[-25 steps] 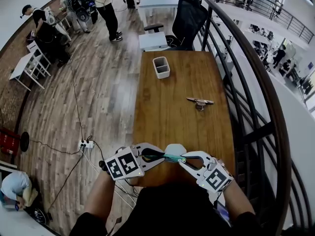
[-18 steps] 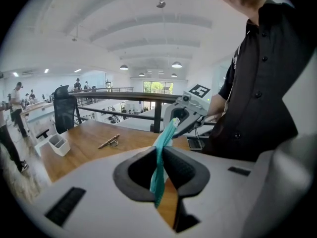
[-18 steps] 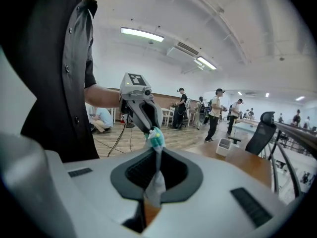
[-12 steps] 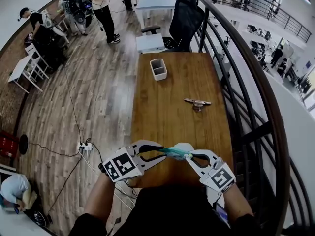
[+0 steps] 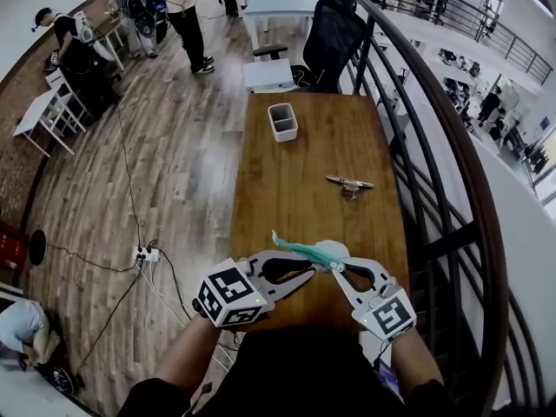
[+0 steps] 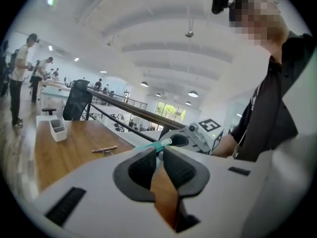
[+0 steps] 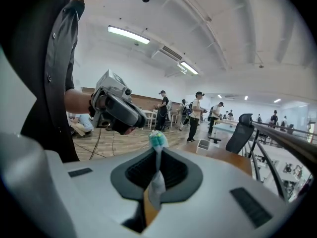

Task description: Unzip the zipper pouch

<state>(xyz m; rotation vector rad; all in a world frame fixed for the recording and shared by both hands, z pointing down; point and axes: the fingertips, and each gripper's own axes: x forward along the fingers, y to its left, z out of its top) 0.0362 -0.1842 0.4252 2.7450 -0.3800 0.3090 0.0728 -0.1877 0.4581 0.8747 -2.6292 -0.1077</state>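
Left gripper [image 6: 159,152] closing on pouch [image 5: 304,252], slim, teal

You work in bright, even light; above your right claw [image 7: 157,158] a ceiling strip [image 7: 128,34] burns out white; the pouch [image 7: 157,142] pinched at its tips is slightly soft, the hall beyond sharper; ahead of that claw the table [image 5: 295,172] takes mild sheen and faint shadow; every view bows and darkens to black at its edges.
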